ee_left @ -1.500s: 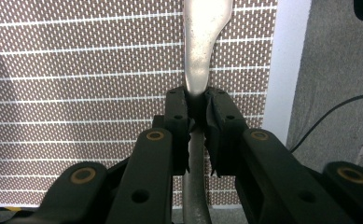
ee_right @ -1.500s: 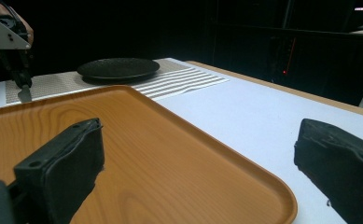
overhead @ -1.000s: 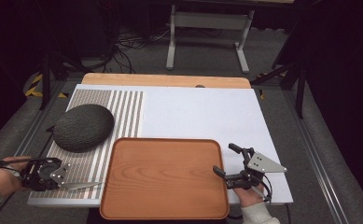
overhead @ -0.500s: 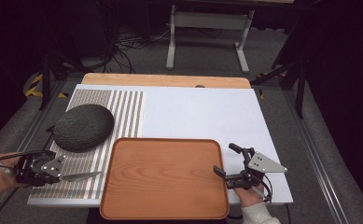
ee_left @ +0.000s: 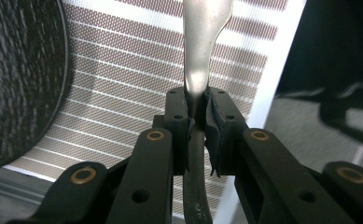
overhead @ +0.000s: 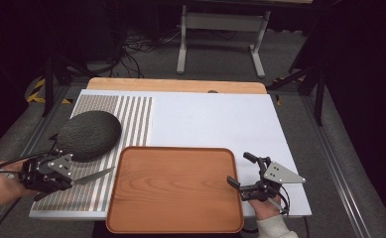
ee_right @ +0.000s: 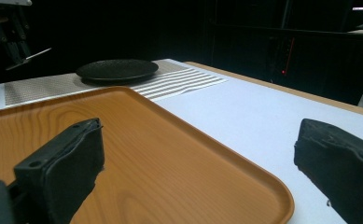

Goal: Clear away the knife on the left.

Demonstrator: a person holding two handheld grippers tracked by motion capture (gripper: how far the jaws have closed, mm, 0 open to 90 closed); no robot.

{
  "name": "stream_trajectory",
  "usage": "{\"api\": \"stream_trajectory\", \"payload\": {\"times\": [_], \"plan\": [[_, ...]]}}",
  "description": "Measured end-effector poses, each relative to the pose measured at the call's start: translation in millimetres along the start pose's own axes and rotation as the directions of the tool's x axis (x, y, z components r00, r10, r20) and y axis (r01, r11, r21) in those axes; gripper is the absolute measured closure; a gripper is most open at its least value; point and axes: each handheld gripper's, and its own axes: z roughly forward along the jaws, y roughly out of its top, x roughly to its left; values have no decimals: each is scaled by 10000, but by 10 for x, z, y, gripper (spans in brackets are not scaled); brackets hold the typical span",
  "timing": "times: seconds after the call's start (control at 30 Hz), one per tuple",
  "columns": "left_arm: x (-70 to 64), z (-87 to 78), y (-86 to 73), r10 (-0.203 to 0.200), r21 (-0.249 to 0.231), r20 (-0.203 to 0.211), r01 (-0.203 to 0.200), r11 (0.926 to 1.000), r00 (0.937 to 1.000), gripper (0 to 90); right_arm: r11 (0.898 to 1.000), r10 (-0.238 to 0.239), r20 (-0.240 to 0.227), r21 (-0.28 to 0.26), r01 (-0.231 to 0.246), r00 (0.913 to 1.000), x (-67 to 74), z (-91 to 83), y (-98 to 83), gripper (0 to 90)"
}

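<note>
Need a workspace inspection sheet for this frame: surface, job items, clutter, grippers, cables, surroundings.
Surface: white table, striped placemat at left.
Job's things: knife held above placemat, blade toward wooden tray; dark plate on placemat; tray bare.
Clutter: nothing seen.
Grippers: left gripper shut on knife handle; right gripper open, jaws over tray's right edge.
Cables: one trails from left gripper; more on floor.
Surroundings: dark room, grey stand behind table.

Your left gripper [overhead: 56, 173], clamped on the knife [overhead: 94, 175], has lifted it off the striped mat [overhead: 131, 119] and drawn slightly away from the wooden tray [overhead: 175, 188], its blade pointing trayward.
</note>
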Motion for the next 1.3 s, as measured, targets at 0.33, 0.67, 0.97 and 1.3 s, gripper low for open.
{"api": "stream_trajectory", "payload": {"times": [0.33, 0.67, 0.97, 1.3], "plan": [[-49, -111, 122, -754, -534, 194, 763, 9957, 9970, 801, 10000, -7, -2, -28, 7, 10000, -1, -2, 1, 21], [-86, -178, 275, -1513, -1193, 542, 1568, 9804, 9870, 801, 10000, -27, 21, -34, 27, 10000, -4, -10, 4, 21], [-119, -192, 481, -1821, -1603, 1068, 1976, 9671, 9775, 801, 10000, 23, 17, -52, -23, 10000, -6, -14, 5, 21], [-167, -179, 743, -2027, -1952, 1576, 2317, 9530, 9665, 800, 9999, 69, 22, -100, -68, 10000, -14, -25, 4, 21]]}}
